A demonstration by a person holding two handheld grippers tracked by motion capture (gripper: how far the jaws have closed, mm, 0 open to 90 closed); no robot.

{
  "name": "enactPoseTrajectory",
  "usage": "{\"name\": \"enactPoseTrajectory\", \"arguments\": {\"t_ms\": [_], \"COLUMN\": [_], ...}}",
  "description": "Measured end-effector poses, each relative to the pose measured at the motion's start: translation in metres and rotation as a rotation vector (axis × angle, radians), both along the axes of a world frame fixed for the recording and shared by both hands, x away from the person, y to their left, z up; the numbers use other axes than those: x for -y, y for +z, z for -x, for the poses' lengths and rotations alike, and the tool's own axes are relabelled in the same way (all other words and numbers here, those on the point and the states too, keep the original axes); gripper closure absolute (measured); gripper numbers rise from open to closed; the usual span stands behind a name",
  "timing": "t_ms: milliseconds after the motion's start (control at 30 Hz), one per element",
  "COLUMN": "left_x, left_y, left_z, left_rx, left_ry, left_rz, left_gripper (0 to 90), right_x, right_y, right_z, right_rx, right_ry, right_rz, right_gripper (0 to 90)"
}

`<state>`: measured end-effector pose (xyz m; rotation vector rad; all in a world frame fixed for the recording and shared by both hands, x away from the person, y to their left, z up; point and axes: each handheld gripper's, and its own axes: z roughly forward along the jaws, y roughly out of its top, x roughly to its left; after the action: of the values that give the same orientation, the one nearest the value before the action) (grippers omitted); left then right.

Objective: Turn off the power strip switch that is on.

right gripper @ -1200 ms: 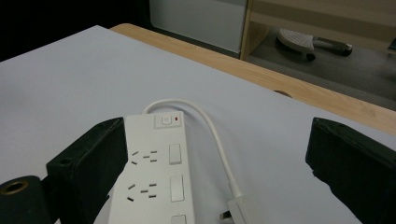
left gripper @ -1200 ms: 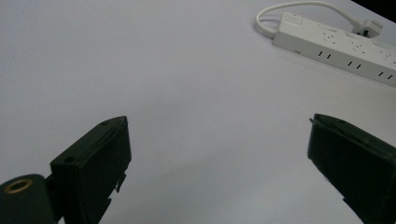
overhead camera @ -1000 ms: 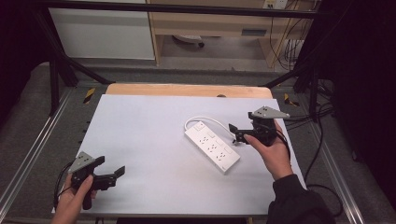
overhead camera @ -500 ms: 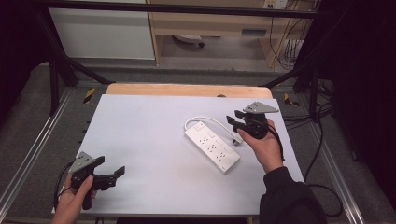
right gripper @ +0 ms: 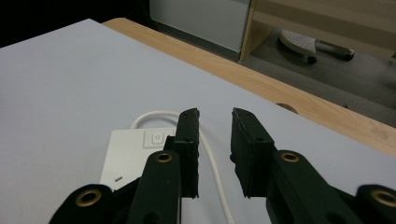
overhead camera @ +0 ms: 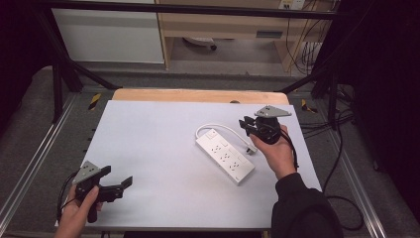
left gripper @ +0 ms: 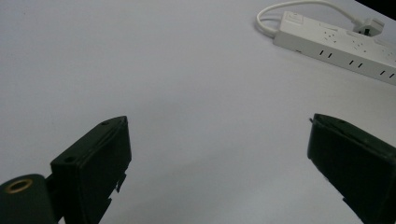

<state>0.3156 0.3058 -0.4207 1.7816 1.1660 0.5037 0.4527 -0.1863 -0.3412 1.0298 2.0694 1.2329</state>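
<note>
A white power strip lies diagonally on the white table, its cable looped back to a plug beside it. My right gripper hovers just beyond the plug, jaws a narrow gap apart with nothing between them. In the right gripper view, the gripper looks down on the strip's switch end and the cable passing underneath. My left gripper rests near the front left corner, wide open and holding nothing. The left gripper view shows its jaws far from the strip.
A wooden strip borders the table's far edge. Metal rails run along both sides. Beyond are a shelf unit and a wheeled base on the floor. Cables hang at the right.
My right gripper has drawn back from the plug toward the table's far side and lifted a little. The plug stays on the table. The left gripper has not moved.
</note>
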Motion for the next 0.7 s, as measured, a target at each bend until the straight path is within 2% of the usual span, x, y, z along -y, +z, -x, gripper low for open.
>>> {"name": "enactPoseTrajectory", "arguments": {"t_ms": [367,700], "left_x": [0.0,0.0], "left_y": [-0.001,-0.001], "left_z": [0.0,0.0], "left_rx": [-0.004,-0.003], "left_ry": [-0.005,-0.006], "left_rz": [-0.002,-0.005], "left_gripper": [6.4,6.4], "right_x": [-0.011,-0.02], "right_y": [-0.001,-0.002], "right_z": [-0.011,-0.021], "right_rx": [0.035,0.039], "right_ry": [0.018,0.028], "right_rz": [0.017,0.023], "right_gripper": [83.3,88.1]}}
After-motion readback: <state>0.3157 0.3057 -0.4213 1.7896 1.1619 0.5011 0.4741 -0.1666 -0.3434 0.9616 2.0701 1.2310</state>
